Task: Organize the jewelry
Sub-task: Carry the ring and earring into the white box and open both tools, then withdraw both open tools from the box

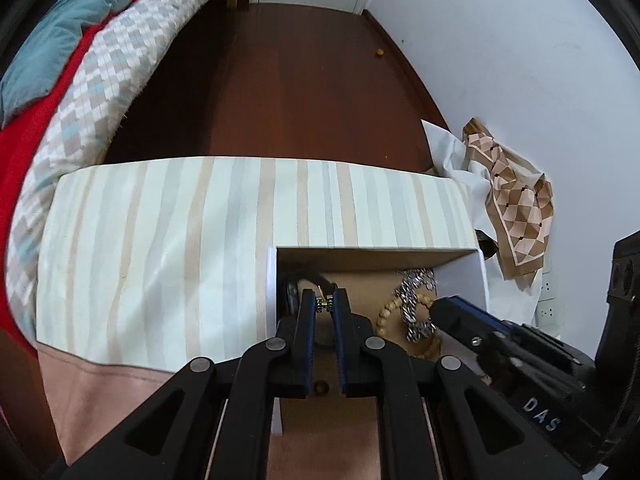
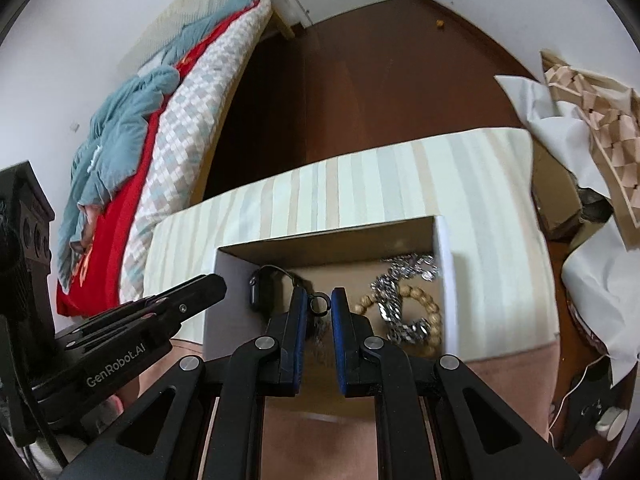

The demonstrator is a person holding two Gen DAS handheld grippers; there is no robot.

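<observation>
Holding a small jewelled earring [image 1: 324, 304] pinched at the tips of the left gripper [image 1: 324, 305], and a dark hoop earring [image 2: 319, 305] clamped at the tips of the right gripper [image 2: 319, 306], both poised over the open cardboard box [image 2: 443, 264] on the striped cloth [image 1: 168, 240]. Inside already: a silver chain [image 1: 416, 304] tangled across a wooden bead bracelet [image 1: 390, 316], and a black watch [image 2: 256, 288] against the left wall. Likely trouble: letting go too high, so either tiny piece bounces out or sinks into the chain and snags. Also a risk of grippers knocking together, being close side by side. Nearby clutter, well apart: bedding [image 1: 60, 80], a patterned scarf [image 1: 516, 208] on white paper.
</observation>
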